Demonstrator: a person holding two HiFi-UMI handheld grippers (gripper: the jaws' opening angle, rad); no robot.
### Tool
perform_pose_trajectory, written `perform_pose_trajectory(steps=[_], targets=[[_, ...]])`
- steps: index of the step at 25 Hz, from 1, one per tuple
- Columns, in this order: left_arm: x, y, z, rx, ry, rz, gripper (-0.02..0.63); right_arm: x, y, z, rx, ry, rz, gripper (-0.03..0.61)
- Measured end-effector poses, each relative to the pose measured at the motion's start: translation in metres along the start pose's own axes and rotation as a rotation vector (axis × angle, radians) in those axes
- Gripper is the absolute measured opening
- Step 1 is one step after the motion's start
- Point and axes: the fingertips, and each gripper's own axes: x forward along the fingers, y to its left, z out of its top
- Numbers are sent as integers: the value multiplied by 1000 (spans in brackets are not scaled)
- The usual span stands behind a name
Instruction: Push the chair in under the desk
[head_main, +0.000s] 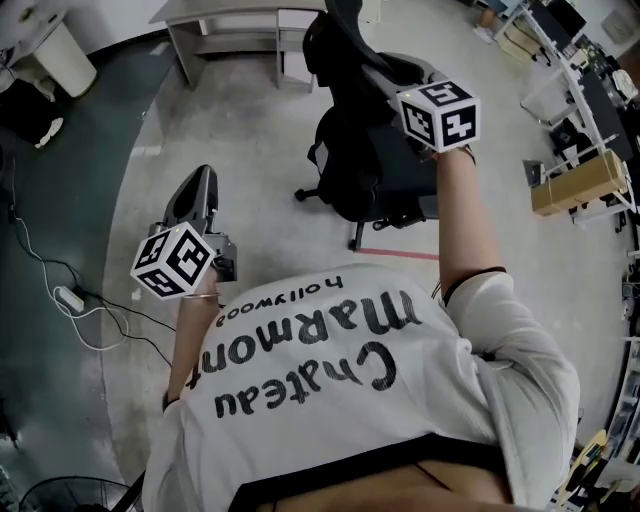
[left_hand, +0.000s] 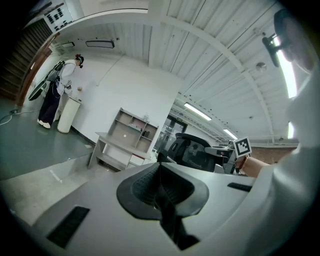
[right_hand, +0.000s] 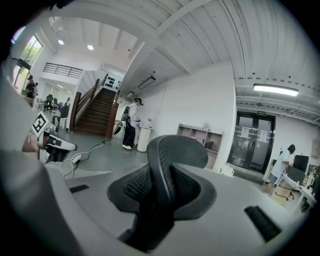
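Grip on headrest (right_hand: 180, 150) of chair (head_main: 365, 170) by right gripper (right_hand: 160, 197); left gripper (left_hand: 162, 200) closed (empty). Calls next for steady push towards desk (head_main: 220, 12).

Items in view, apart from the work itself:

1. Floor (head_main: 250, 215): pale concrete at centre frame, with a dark grey band (head_main: 60, 200) along the left side.
2. Red tape line (head_main: 400, 254): on the concrete, centre right.
3. White power strip (head_main: 70, 297): on the dark band at left, cables trailing from it.
4. Cardboard box (head_main: 578, 183): right edge.
5. White cabinet (head_main: 50, 55): upper left corner.
6. Staircase (right_hand: 97, 112): left of centre, dark treads.
7. Person (right_hand: 131, 127) standing just beside a white cylindrical bin (right_hand: 144, 138).
8. Glass double doors (right_hand: 255, 140): right of centre.
9. Ceiling strip light (right_hand: 275, 90): upper right.
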Motion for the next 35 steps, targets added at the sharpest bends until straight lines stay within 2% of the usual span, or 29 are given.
perform_pose_trajectory(steps=[5,8,13,18,22,29,32,35], targets=[[10,-37,-23,-4,40,-63,18,-51,3,-16,-60,-16,73,124],[14,-57,-35,-10,59,-86,18,-77,3,-24,-97,-46,145,124],[21,-92,-51,-17,84,-121,18,-130,-9,-42,-122,-71,277,135],[23,-119,-53,-3,89,-144,18,-175,-36,-58,-105,-92,349,164],[30,-137,-53,15,98,-160,18,-207,-66,-72,-57,-64,329,189],[54,-167,-58,43,133,-252,18,-237,-107,-95,-94,38,201,207],[64,-182,-54,84,134,-350,18,-243,-120,-101,-111,97,155,209],[74,-206,-45,209,137,-490,20,-250,-134,-107,-132,145,97,206]])
